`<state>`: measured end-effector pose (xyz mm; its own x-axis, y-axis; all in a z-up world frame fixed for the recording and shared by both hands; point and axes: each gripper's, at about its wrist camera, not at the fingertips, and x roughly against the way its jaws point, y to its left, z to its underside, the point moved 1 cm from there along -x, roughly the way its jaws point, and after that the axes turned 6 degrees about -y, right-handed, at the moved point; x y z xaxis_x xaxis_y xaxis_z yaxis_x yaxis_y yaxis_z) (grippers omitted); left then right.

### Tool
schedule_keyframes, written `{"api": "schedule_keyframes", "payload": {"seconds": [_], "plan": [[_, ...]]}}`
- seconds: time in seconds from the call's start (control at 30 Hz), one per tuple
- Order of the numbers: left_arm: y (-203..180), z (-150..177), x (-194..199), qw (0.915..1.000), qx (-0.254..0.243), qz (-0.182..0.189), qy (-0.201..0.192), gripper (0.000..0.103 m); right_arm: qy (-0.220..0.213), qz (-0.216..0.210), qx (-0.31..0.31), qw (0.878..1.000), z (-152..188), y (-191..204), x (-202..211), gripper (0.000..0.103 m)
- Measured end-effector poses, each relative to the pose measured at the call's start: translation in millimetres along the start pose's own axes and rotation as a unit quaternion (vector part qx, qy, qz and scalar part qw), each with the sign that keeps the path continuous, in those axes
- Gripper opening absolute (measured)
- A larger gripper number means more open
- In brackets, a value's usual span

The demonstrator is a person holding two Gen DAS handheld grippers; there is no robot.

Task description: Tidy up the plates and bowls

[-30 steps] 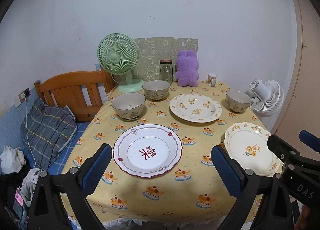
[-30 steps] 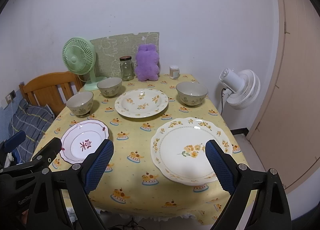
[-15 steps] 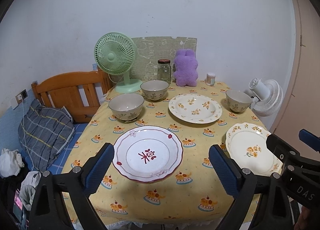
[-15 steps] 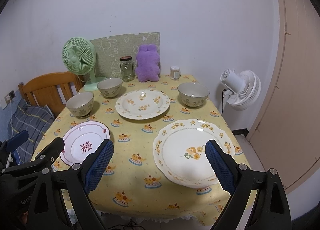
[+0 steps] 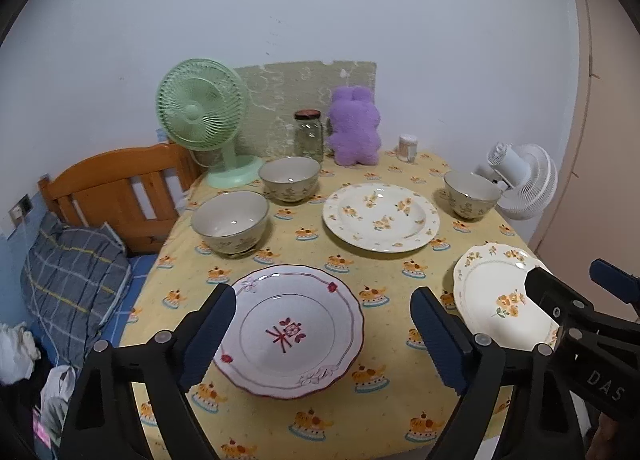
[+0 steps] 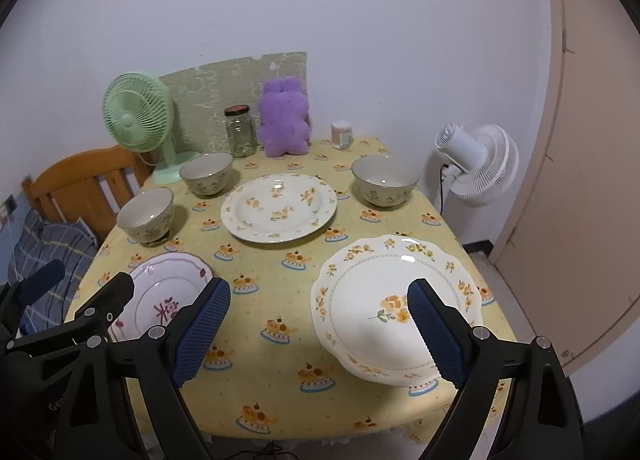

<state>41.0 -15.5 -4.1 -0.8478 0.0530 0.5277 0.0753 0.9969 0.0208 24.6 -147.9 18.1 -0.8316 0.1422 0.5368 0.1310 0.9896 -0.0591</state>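
Plates first: three of them on the worktop point(image 6: 276, 372), which has a yellow cloth printed with little cakes. The red-trimmed plate point(image 5: 290, 330) is white with a wavy rim, a thin red line and a red character in the middle; it sits right between and just ahead of the left gripper point(image 5: 322, 334) jaws. The scalloped plate point(image 6: 394, 300) is cream with orange flowers and a dotted ring, and it lies under the right-hand jaw of the right gripper point(image 6: 318, 328), spreading into the gap between the two jaws. The round floral plate point(image 6: 279, 207) is further out, beyond both sets of jaws, roughly mid-worktop.

Bowls: also three, all beige with a small flower pattern and pale insides. The near-left bowl point(image 5: 230, 221) and the back-left bowl point(image 5: 289, 177) sit beyond the left jaws, close together but not touching. The right bowl point(image 6: 385, 179) sits beyond the right jaws, on its own.

Both sets of jaws are closing a bit but are wide apart, with nothing pinched, and neither touches a plate as far as I can see.

Past everything, by the wall: one green fan point(image 6: 140, 121), one glass jar point(image 6: 241, 131), one purple plush point(image 6: 284, 117), one small container point(image 6: 341, 135). One white fan point(image 6: 478, 163) stands off the worktop's right side.
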Motion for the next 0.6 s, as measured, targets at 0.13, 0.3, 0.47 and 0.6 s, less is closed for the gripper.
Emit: {"api": "schedule_keyframes", "payload": {"seconds": [0.13, 0.3, 0.47, 0.6], "plan": [[-10, -4, -14, 0.9997, -0.011, 0.014, 0.017, 0.087, 0.014, 0.018, -0.013, 1.0, -4, -4, -12, 0.087], [-33, -5, -36, 0.9988, -0.021, 0.03, 0.034, 0.085, 0.022, 0.034, -0.026, 0.999, -7, -21, -28, 0.087], [-64, -8, -62, 0.9979, -0.028, 0.037, 0.045, 0.083, 0.025, 0.043, -0.03, 0.998, -9, -52, -51, 0.087], [-94, -11, -82, 0.997, -0.029, 0.039, 0.061, 0.083, 0.035, 0.041, -0.025, 0.998, -12, -79, -74, 0.087]]}}
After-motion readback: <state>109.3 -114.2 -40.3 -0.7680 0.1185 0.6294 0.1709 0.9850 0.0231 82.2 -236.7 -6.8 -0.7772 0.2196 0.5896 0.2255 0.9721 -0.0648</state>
